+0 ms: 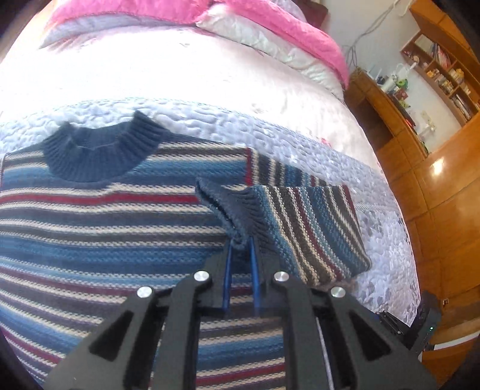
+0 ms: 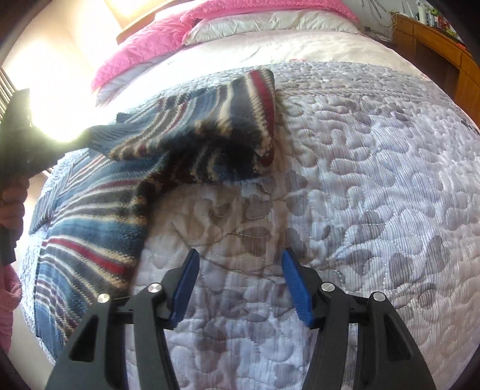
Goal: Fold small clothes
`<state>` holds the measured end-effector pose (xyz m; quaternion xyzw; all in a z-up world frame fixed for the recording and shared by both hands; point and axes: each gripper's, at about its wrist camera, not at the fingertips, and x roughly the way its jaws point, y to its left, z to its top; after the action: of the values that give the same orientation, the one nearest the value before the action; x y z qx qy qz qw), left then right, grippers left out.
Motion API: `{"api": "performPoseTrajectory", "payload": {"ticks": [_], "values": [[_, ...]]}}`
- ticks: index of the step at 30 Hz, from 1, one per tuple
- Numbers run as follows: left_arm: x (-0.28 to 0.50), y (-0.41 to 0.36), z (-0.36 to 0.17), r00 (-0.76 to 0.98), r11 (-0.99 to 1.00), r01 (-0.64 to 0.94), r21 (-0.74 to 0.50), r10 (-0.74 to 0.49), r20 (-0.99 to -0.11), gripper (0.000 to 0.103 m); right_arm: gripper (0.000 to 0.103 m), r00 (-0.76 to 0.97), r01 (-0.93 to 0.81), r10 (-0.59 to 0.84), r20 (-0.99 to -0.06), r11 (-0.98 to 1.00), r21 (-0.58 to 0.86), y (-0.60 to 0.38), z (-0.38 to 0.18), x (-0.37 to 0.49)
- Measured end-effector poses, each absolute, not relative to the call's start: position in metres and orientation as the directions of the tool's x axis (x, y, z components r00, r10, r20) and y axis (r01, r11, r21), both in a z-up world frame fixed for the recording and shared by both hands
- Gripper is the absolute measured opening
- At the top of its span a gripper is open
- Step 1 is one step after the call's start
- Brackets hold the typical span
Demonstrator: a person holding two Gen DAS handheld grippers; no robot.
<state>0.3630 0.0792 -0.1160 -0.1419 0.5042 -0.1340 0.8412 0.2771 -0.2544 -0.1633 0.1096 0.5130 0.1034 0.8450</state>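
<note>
- The bed (image 2: 375, 156) fills both views, covered by a pale lilac quilted bedspread (image 1: 270, 132) stitched with a pebbled pattern.
- A wooden cabinet with open shelves (image 1: 432, 78) stands beside the bed, on the right of the left wrist view.
- Pink pillows (image 2: 144, 48) and a white pillow (image 2: 270, 24) lie at the head of the bed.
- The striped knit sweater (image 1: 105, 216) lies flat on the bedspread, front up, with bands of blue, dark red, cream and charcoal, and a ribbed navy collar (image 1: 99, 150) towards the pillows.
- One sleeve (image 1: 315, 222) is lifted clear of the bedspread and doubled back towards the sweater's body, its ribbed navy cuff (image 1: 228, 207) over the chest.
- The left claw (image 1: 241, 243) is closed on the edge of that cuff, its blue pads pinching the knit with only a narrow gap between them.
- In the right wrist view the same sleeve hangs raised from the left device at the frame's left edge, where a hand (image 2: 12, 207) grips the handle.
- The right claw (image 2: 240, 258) hovers over bare bedspread just beside the sweater's side edge, its blue pads (image 2: 184, 288) spread wide apart and holding nothing.
</note>
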Motion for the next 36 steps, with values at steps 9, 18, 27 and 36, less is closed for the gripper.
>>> {"api": "performPoseTrajectory", "payload": {"ticks": [9,18,27,36], "values": [[0.368,0.210,-0.118,0.510,0.931,-0.095,-0.353,-0.259,-0.820,0.009,0.058,0.478,-0.142,0.322,-0.817,0.946,0.290,-0.206,-0.135,0.301],[0.369,0.276,-0.132,0.514,0.917,-0.194,-0.349,-0.208,-0.832,0.010,0.058,0.443,-0.200,0.455,-0.773,0.890,0.409,-0.152,-0.120,0.356],[0.363,0.308,-0.174,0.456,0.912,-0.281,-0.298,-0.146,-0.878,0.021,0.058,0.377,-0.151,0.392,-0.839,0.920,0.362,-0.136,-0.169,0.375],[0.354,0.258,-0.127,0.555,0.941,-0.123,-0.316,-0.199,-0.808,0.043,0.060,0.403,-0.157,0.436,-0.805,0.899,0.408,-0.125,-0.145,0.371]]}}
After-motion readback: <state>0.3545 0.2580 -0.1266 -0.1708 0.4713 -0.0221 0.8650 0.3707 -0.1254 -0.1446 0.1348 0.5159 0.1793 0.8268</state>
